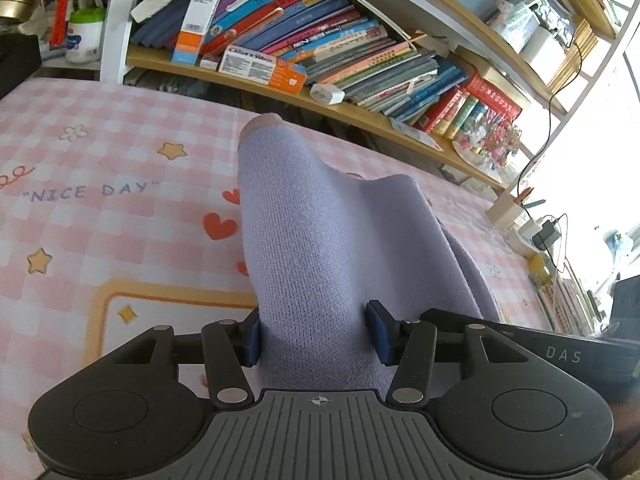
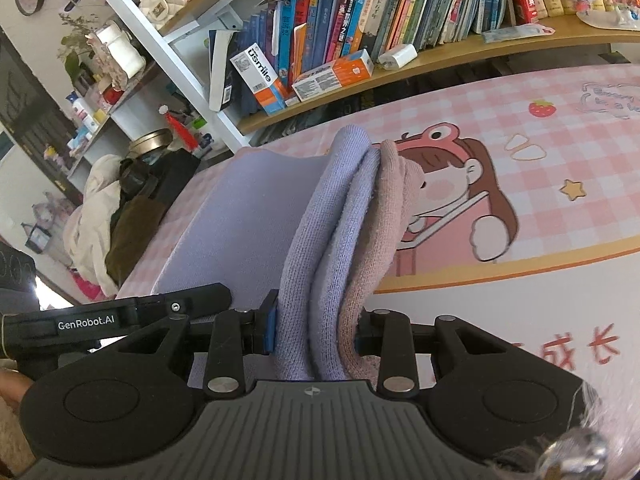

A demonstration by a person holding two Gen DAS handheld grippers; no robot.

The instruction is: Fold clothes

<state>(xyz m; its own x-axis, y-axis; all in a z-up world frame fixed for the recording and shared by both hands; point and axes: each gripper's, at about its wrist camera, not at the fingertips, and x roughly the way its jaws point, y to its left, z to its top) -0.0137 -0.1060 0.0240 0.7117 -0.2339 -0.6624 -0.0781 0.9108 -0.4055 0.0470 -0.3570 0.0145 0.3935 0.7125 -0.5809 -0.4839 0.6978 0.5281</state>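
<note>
Purple knit clothing (image 1: 316, 240) is hanging over the pink checked mat (image 1: 100, 152), held up by both grippers. The left gripper (image 1: 316, 334) is pinching one thick fold between its blue pads. The right gripper (image 2: 316, 328) is squeezing bunched purple and pink layers. Books (image 2: 340, 20) are leaning on the shelf behind.
</note>
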